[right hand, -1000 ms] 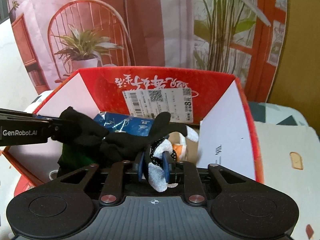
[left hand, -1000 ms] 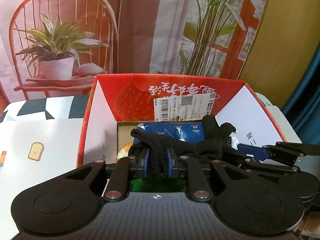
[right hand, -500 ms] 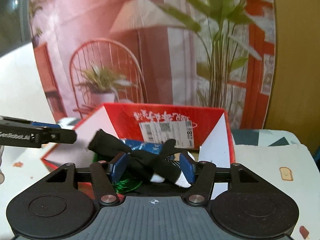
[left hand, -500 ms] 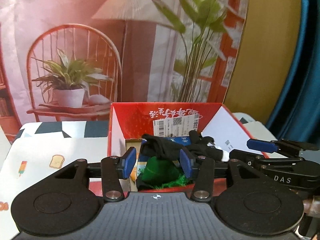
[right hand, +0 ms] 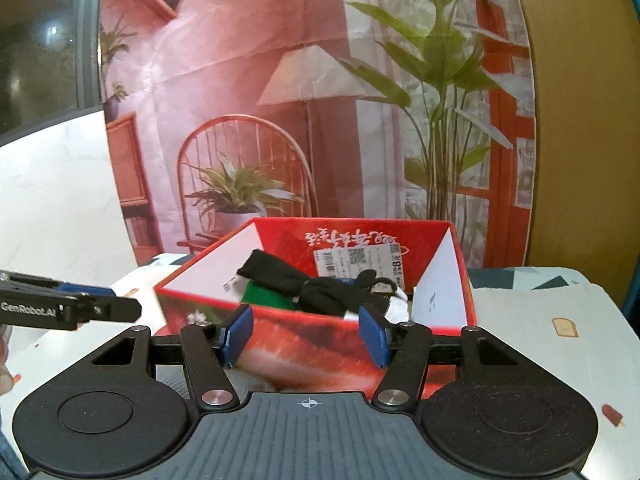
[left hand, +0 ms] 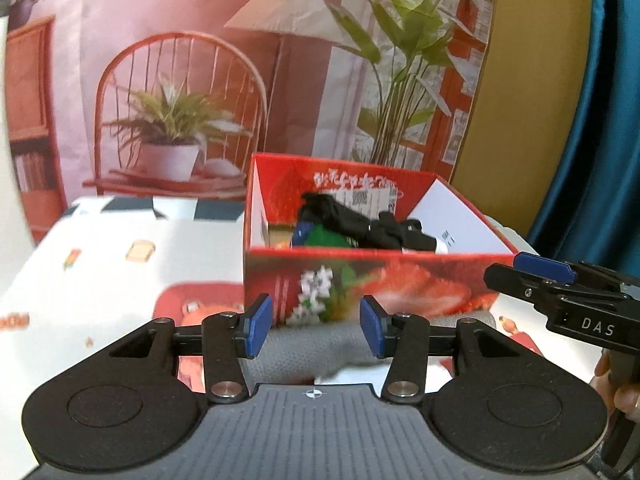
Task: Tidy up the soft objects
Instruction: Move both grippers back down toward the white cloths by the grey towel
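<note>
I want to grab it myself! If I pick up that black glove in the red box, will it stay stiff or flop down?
Probably flop: the black glove lies draped and bunched over the other things in the red box. It looks like thin knit cloth, so likely light. It should not roll or break, though a dangling end might catch on the rim.

Warm indoor light, motion blur, fisheye edges
</note>
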Demonstrator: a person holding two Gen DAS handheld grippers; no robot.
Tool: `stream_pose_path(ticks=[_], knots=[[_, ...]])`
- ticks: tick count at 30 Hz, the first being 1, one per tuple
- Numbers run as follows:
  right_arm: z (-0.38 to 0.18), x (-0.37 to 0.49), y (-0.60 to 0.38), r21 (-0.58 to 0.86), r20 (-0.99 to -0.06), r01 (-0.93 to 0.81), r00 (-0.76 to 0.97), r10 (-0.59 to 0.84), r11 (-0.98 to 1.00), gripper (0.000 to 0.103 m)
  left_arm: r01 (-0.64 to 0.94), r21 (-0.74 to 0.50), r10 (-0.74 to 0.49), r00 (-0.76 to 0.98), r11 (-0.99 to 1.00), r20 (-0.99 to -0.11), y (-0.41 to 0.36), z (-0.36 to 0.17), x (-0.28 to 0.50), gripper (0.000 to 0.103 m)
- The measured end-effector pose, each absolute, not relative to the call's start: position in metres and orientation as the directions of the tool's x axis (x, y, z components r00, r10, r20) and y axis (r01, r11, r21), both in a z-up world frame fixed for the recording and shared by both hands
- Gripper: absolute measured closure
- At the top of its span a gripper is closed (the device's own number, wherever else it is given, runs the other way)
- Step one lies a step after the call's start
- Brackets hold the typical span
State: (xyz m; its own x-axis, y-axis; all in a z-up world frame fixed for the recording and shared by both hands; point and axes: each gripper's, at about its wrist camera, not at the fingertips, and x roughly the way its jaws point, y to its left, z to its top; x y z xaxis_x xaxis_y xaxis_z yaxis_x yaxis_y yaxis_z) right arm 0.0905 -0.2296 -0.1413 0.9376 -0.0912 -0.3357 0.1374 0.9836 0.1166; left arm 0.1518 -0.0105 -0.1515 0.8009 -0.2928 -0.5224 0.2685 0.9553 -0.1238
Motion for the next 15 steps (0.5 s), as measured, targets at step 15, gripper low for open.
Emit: stream_pose_path(ticks=[15], knots=[[-0.203,0.058,-0.205,0.119,-0.427,0.142,0.901,-0.079,0.983,0.047,0.243,-0.084,-0.246,0.781,0.966,-0.574,-0.009,-0.198,0.122,0.053]])
